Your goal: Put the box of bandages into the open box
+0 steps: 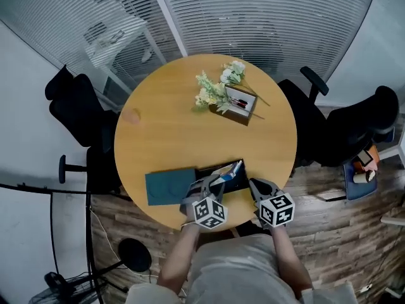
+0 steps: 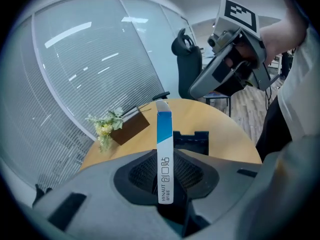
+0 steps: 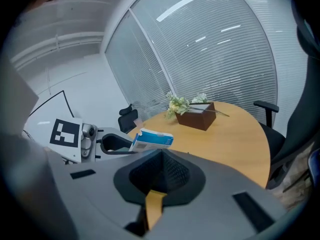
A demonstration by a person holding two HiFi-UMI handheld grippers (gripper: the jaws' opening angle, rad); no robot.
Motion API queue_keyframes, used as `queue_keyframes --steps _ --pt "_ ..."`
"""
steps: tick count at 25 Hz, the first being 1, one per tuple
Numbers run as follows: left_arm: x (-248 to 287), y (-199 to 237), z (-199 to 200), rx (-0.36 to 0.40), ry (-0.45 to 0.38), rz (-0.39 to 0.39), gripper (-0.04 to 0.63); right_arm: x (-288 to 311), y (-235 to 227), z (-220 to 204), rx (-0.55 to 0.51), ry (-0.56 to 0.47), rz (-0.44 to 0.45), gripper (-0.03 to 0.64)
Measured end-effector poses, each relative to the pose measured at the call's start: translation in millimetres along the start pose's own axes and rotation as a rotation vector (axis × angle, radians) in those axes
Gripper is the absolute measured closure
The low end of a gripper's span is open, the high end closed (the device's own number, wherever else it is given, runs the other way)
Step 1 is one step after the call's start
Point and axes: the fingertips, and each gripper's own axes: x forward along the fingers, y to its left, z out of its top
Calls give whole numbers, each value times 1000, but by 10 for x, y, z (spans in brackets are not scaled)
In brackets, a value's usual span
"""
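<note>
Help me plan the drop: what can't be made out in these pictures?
Inside of the open box: head view, largely covered by the bandage box and left gripper.
Lower end of the bandage box: left gripper view, sunk between the jaws.
Whether the bandage box touches the open box: head view, too small.
Items in the brown holder: head view, too small.

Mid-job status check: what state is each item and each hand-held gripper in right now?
Bandage box: clamped in left hand-held gripper, off the table.
Black box: open, on the table.
Teal lid: off, flat beside it.
Right hand-held gripper: shut, empty.
</note>
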Motion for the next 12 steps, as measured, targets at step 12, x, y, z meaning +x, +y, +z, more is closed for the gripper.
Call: queue_keyframes --steps 12 --pt "126 -214 -193 235 143 35 502 183 145 -176 -14 34 109 620"
